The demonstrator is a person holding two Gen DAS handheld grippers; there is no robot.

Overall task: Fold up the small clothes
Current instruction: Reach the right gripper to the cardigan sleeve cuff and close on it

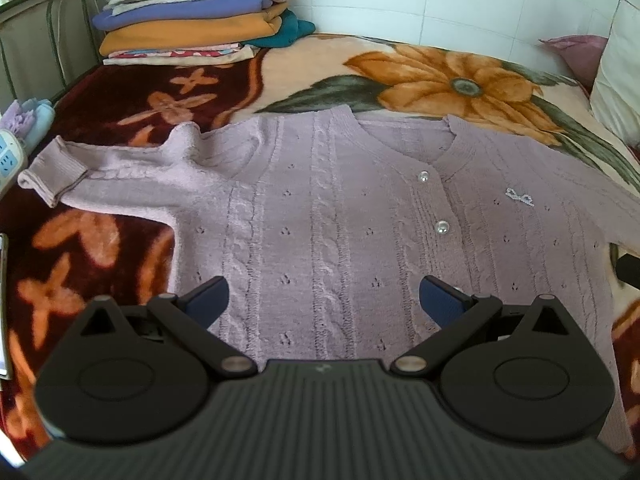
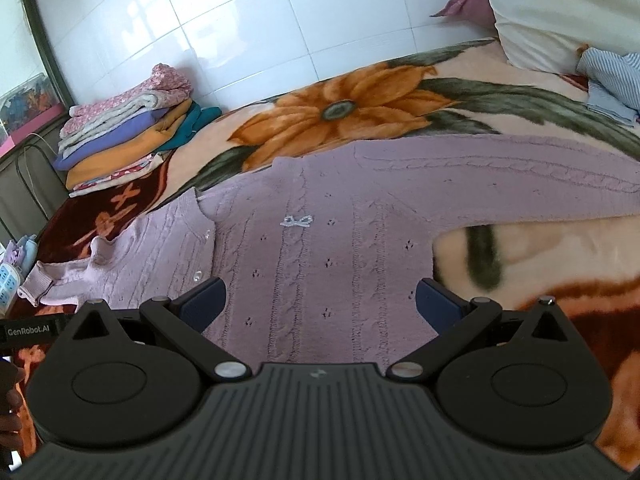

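A small lilac knit cardigan (image 1: 328, 216) with pearl buttons (image 1: 442, 226) and a tiny bow (image 1: 519, 197) lies flat, face up, on the floral blanket (image 1: 420, 68). Its left sleeve (image 1: 80, 172) stretches out to the left, cuff folded. My left gripper (image 1: 322, 300) is open and empty, hovering over the cardigan's lower front. In the right wrist view the cardigan (image 2: 320, 248) shows with its right sleeve (image 2: 500, 176) spread to the right. My right gripper (image 2: 320, 300) is open and empty above the lower hem area.
A stack of folded clothes (image 1: 192, 12) sits at the bed's far left corner by the tiled wall, also in the right wrist view (image 2: 124, 136). A white pillow (image 2: 560, 12) and striped blue cloth (image 2: 612, 80) lie at the right. A power strip (image 1: 8, 156) lies at the left edge.
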